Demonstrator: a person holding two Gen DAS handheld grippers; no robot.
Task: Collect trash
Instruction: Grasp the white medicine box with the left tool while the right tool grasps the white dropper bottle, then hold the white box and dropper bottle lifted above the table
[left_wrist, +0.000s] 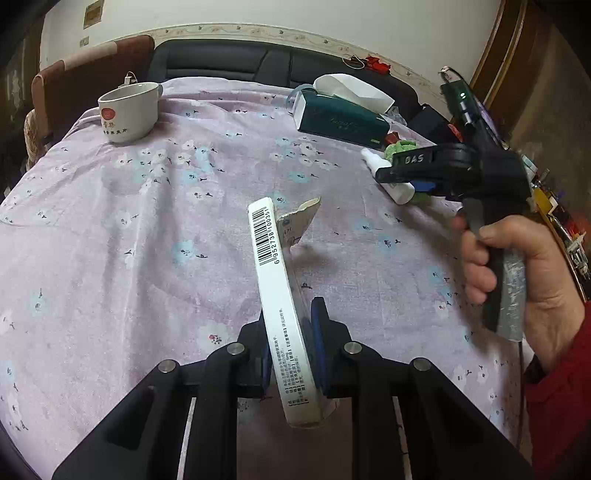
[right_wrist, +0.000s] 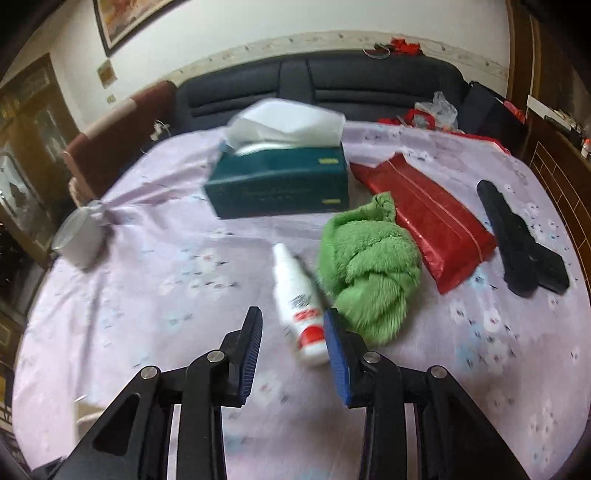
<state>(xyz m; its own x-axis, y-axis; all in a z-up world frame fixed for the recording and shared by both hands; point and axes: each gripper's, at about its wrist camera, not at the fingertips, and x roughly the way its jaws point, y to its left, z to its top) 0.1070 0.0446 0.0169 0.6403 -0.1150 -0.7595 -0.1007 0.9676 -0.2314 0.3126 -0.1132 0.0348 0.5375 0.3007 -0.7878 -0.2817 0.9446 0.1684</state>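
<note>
My right gripper, jaws apart, straddles the white plastic spray bottle, which lies lengthwise pointing away; my left gripper clamps a flattened white carton.

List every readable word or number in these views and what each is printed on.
"DAS": right gripper.
"6 952738 100351", first digit partly hidden: barcode on the white box in the left gripper.
Too small or blurred: box's fine print, mug emblem, tissue box, spray bottle label.

My left hand-held gripper clamps a white barcoded box above the desk, a mug near its far-left edge.
</note>
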